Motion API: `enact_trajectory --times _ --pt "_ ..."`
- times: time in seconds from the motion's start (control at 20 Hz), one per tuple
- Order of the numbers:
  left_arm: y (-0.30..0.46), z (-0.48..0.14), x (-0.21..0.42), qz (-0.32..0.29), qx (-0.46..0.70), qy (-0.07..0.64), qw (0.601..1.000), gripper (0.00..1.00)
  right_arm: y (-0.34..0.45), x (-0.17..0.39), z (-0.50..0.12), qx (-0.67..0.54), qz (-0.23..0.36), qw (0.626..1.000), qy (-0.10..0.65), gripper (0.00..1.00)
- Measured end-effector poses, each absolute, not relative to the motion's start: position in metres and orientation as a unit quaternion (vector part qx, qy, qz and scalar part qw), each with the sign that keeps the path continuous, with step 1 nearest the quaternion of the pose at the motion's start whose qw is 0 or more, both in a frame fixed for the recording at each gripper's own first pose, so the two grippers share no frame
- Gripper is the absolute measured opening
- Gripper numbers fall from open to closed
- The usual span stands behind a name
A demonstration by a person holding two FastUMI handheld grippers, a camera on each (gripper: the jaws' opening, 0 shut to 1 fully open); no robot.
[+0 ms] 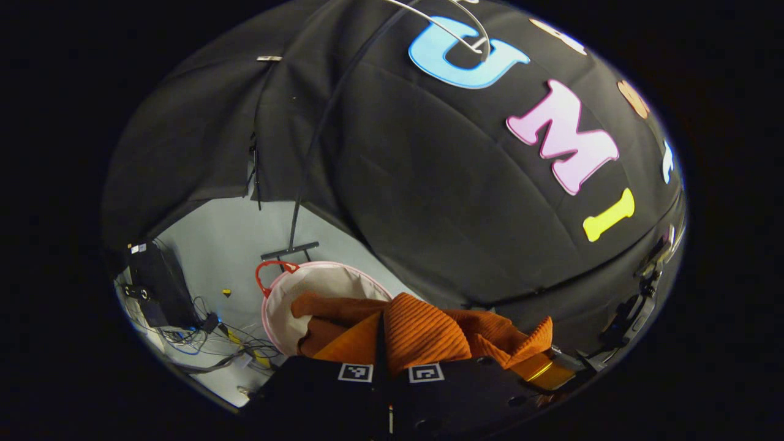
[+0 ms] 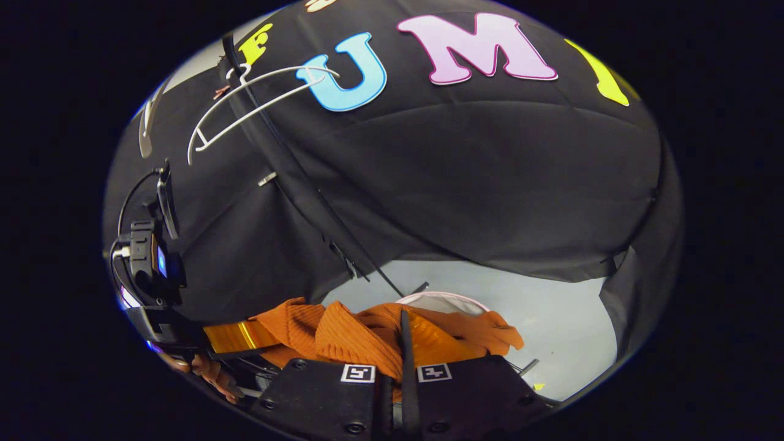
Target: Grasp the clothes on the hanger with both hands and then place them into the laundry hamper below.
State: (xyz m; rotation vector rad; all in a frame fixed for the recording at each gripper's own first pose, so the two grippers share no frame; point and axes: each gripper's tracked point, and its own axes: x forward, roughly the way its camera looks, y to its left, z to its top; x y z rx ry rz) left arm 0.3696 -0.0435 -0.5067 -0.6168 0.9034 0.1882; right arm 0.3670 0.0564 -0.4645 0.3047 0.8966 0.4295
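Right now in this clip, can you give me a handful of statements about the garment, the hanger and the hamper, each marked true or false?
1. The orange garment hangs on the hanger. False: the white hanger is bare, up by the cloth wall.
2. The left gripper has its jaws closed on the orange garment. True.
3. The laundry hamper is dark blue. False: it is pale, with a pink rim and a red handle.
4. The right gripper also grips the orange garment, jaws closed. True.
5. The hamper stands on a pale floor. True.
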Motion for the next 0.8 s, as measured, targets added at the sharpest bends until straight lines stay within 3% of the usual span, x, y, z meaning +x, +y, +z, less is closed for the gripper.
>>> enact_trajectory --times 0.05,0.6,0.65,0.7,0.75,0.8 --pt "-0.049 -0.512 0.370 0.086 -0.290 0.441 0.845 0.05 0.058 0.366 -0.471 0.140 0.205 0.864 0.439 0.11" --pt "-0.061 -0.547 0.372 0.090 -0.298 0.500 0.808 0.15 0.052 0.361 -0.512 0.100 0.194 0.839 0.498 0.11" --pt "-0.060 -0.548 0.373 0.090 -0.298 0.502 0.807 0.24 0.052 0.361 -0.513 0.096 0.193 0.838 0.500 0.14" --pt "-0.061 -0.550 0.375 0.090 -0.297 0.502 0.807 0.19 0.052 0.361 -0.515 0.094 0.192 0.837 0.504 0.04" --pt "-0.059 -0.549 0.376 0.090 -0.297 0.502 0.807 0.21 0.053 0.360 -0.517 0.095 0.193 0.835 0.507 0.15" --pt "-0.060 -0.548 0.376 0.088 -0.298 0.500 0.808 0.21 0.059 0.359 -0.517 0.105 0.200 0.831 0.508 0.14"
